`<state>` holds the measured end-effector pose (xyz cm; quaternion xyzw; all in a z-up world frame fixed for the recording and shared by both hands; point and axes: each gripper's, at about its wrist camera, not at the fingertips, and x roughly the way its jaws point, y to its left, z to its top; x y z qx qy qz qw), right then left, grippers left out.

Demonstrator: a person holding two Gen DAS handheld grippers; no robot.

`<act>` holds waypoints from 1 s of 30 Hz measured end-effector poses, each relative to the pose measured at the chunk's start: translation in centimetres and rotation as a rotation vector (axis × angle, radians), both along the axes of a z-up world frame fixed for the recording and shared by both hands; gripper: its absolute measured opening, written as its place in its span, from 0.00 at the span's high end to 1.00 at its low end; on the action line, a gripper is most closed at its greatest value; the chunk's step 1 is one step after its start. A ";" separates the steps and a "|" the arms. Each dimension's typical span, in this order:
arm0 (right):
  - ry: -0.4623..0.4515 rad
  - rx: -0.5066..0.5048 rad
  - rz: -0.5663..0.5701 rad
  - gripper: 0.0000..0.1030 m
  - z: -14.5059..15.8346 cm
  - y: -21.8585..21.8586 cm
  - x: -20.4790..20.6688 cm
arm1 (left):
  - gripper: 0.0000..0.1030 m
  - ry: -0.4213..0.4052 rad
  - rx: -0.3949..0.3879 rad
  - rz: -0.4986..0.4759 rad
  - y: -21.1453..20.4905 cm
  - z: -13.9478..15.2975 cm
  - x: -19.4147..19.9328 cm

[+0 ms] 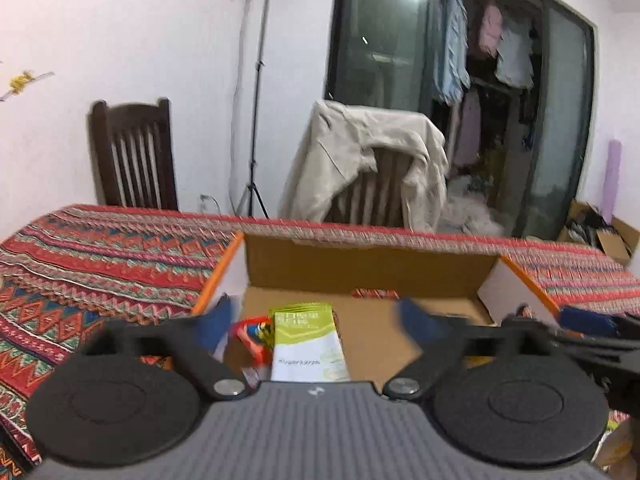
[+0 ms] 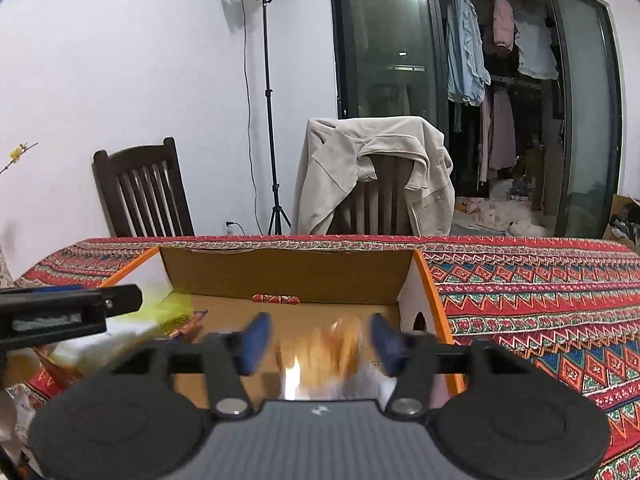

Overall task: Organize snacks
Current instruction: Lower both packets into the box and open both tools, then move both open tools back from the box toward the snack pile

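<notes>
An open cardboard box (image 1: 360,268) with orange-edged flaps sits on the patterned tablecloth; it also shows in the right wrist view (image 2: 280,276). My left gripper (image 1: 316,320) is open above the box's left part, over a green and white snack packet (image 1: 306,344) and a red packet (image 1: 252,340) lying inside. My right gripper (image 2: 320,340) is open over the box's right part; a blurred orange snack packet (image 2: 336,344) is between its jaws, not clamped. A small red packet (image 2: 276,299) lies by the box's far wall. The left gripper's side (image 2: 68,312) shows at left.
The table with the red patterned cloth (image 2: 540,300) extends to both sides. Two dark wooden chairs (image 2: 144,192) stand behind it, one draped with a beige jacket (image 2: 372,168). A light stand (image 2: 272,120) is against the wall. More packets (image 2: 16,412) lie at the table's left.
</notes>
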<state>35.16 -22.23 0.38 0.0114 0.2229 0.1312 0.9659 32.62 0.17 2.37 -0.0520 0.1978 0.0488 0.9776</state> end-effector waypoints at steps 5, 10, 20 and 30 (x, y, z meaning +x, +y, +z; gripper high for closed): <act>-0.005 0.010 -0.007 0.00 -0.1 -0.2 -0.2 | 0.00 -0.035 0.011 0.011 -0.3 0.3 -0.7; -0.004 0.003 -0.014 0.00 -0.1 -0.2 -0.3 | 0.00 -0.042 0.009 0.011 -0.2 0.6 -0.8; -0.029 -0.002 -0.014 0.00 1.5 -0.1 -1.5 | 0.00 -0.058 -0.017 -0.002 0.3 2.5 -1.7; -0.055 -0.016 -0.024 0.00 3.4 -0.2 -4.0 | 0.00 -0.052 -0.025 0.006 1.6 4.2 -4.4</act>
